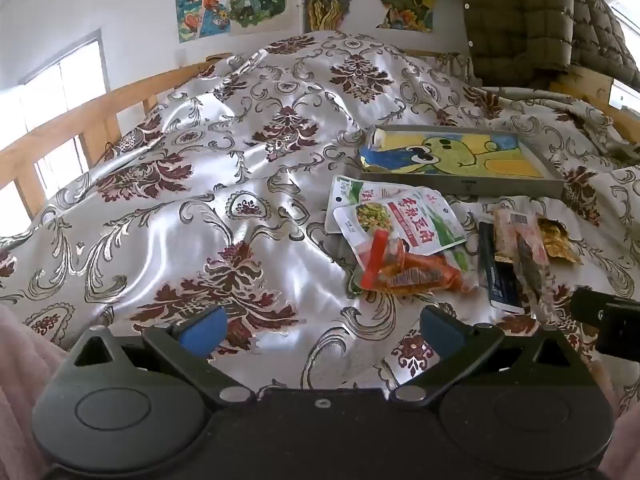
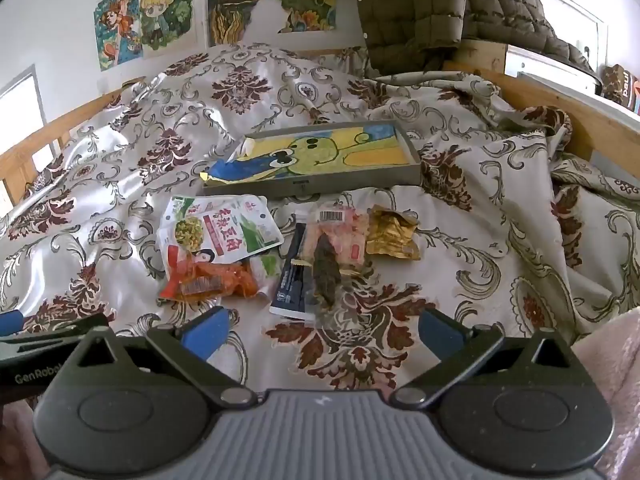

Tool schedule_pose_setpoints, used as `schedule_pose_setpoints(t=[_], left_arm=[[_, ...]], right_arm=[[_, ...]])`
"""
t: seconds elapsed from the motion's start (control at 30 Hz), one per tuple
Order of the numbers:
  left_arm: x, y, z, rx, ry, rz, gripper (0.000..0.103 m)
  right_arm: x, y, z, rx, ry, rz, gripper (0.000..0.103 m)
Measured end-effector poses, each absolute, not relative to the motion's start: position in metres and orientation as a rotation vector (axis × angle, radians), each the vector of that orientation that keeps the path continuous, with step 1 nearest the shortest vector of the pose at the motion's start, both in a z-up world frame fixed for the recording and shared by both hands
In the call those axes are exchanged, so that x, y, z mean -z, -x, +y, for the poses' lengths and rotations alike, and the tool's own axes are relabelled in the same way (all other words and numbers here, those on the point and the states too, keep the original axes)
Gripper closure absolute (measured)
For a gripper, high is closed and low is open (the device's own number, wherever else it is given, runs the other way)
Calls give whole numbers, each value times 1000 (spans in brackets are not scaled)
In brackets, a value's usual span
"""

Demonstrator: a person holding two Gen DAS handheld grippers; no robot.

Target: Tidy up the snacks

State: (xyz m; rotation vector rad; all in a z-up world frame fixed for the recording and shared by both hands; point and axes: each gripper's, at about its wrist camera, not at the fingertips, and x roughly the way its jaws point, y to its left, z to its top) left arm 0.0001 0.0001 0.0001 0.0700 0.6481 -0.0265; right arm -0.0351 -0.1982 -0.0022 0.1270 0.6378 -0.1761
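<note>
Spread over a bed, a shiny cream satin bedspread with maroon and grey damask flowers [image 1: 240, 184], and on it, far of the snacks, a shallow grey rectangular tray lined with a yellow, blue and green cartoon drawing [image 2: 312, 186]. Just near of the tray, a loose heap of snacks: a white and green pouch printed with red characters and a picture of green beans [image 2: 224, 228], overlapping an orange-red clear packet of spicy strips [image 2: 212, 280]; right of these, a long black sachet with white print [image 2: 290, 284], under a clear packet with a barcode and a dark dried piece inside [image 2: 328, 256]; farthest right, a crumpled gold foil wrapper [image 2: 392, 234]. Left gripper [image 1: 322, 326] wide open over bare bedspread, nothing between its blue pads [image 1: 204, 330], snacks off to the right and farther away. Right gripper [image 2: 324, 328] likewise wide and empty, near end of the clear packet just ahead between the fingers. Only in the left view: a bright window [image 1: 60, 92] behind the wooden bed rail [image 1: 80, 120] at far left. Only in the right view: a printed box on a white shelf at far right [image 2: 620, 86], and the left gripper's side at the near left edge. In both: coloured drawings on the wall [image 2: 160, 12] and an olive quilted jacket [image 2: 420, 12] hanging at the far end.
</note>
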Motion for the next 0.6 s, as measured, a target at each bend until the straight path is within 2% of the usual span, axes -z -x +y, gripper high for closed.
schedule_pose_setpoints(t=[0.6], left_arm=[[0,0,0,26,-70,648,1]], right_arm=[[3,35,-199,175,-129,636,0]])
